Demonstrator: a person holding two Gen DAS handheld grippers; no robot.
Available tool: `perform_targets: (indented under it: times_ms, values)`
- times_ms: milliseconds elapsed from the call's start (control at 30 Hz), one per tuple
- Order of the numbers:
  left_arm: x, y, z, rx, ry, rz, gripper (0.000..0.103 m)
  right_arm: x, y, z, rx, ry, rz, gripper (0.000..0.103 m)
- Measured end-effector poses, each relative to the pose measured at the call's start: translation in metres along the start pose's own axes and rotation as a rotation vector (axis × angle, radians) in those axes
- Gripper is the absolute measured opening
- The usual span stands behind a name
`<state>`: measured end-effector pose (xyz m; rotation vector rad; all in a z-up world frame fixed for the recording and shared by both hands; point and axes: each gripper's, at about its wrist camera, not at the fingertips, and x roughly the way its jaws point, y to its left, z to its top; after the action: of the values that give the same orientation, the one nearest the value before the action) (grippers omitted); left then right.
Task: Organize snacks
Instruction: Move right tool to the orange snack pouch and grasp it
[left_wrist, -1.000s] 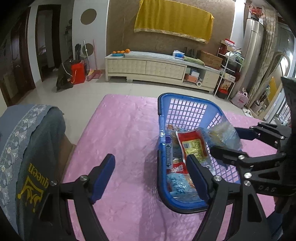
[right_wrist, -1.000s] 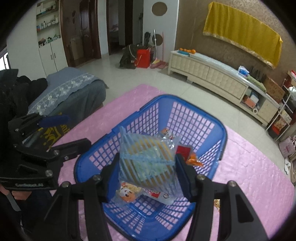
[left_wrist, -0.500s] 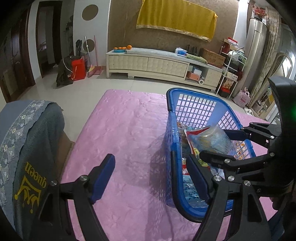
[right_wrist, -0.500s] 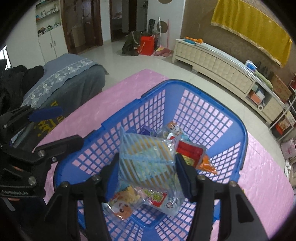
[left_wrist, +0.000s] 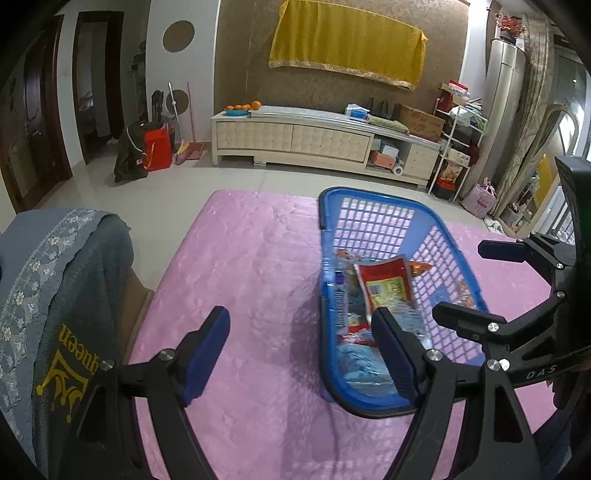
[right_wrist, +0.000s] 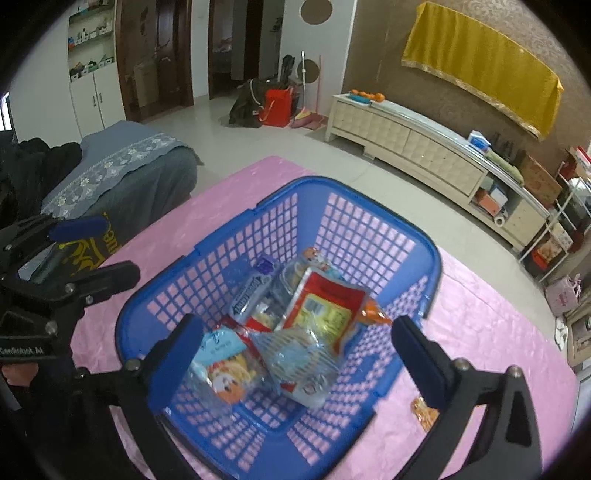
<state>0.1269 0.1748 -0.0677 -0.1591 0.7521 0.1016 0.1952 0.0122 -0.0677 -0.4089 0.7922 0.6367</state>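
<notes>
A blue plastic basket (right_wrist: 369, 229) stands on a pink mat and holds several snack packets. A blue-striped clear packet (right_wrist: 299, 362) lies on top, beside a red and yellow packet (right_wrist: 325, 306) and a light blue cartoon packet (right_wrist: 221, 365). My right gripper (right_wrist: 299, 362) is open and empty above the basket's near side. My left gripper (left_wrist: 303, 354) is open and empty over the mat, left of the basket (left_wrist: 376, 199); the red packet (left_wrist: 386, 284) shows inside. A small orange snack (right_wrist: 424, 410) lies on the mat right of the basket.
The pink mat (left_wrist: 240, 266) covers the floor around the basket. A grey-blue covered seat (left_wrist: 55, 280) stands at the left. A long cream cabinet (left_wrist: 306, 136) lines the far wall. Shelves and bags (left_wrist: 458, 162) crowd the far right.
My right gripper opened and let go of the blue-striped packet, which now lies in the basket. The left gripper stayed open over the mat.
</notes>
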Motion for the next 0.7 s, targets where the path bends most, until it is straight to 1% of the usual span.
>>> perform_targets:
  times_ms: [133, 233, 400, 500, 533, 600, 633, 667, 700]
  values:
    - [-0.01, -0.013, -0.002, 0.018, -0.021, -0.021, 0.077, -0.019, -0.009, -0.012, 0.028, -0.015, -0.009, 0.103]
    - [-0.017, -0.026, -0.003, 0.04, -0.038, -0.016, 0.077, -0.031, -0.016, -0.018, 0.054, -0.029, -0.016, 0.103]
    - [-0.025, -0.051, -0.001, 0.101, -0.055, -0.046, 0.077, -0.049, -0.027, -0.026, 0.09, -0.05, -0.027, 0.103]
    - [-0.028, -0.059, 0.001, 0.108, -0.064, -0.042, 0.077, -0.059, -0.036, -0.031, 0.112, -0.064, -0.032, 0.103]
    - [-0.029, -0.063, 0.001, 0.114, -0.067, -0.051, 0.077, -0.061, -0.039, -0.032, 0.12, -0.068, -0.033, 0.103]
    - [-0.029, -0.07, 0.002, 0.127, -0.077, -0.041, 0.078, -0.067, -0.045, -0.035, 0.134, -0.076, -0.04, 0.103]
    - [-0.029, -0.073, 0.003, 0.133, -0.077, -0.035, 0.081, -0.07, -0.048, -0.037, 0.142, -0.079, -0.045, 0.103]
    - [-0.028, -0.075, 0.003, 0.135, -0.074, -0.038, 0.083, -0.071, -0.051, -0.038, 0.148, -0.081, -0.047, 0.103]
    - [-0.027, -0.078, 0.004, 0.133, -0.069, -0.045, 0.083, -0.073, -0.055, -0.039, 0.157, -0.081, -0.051, 0.103]
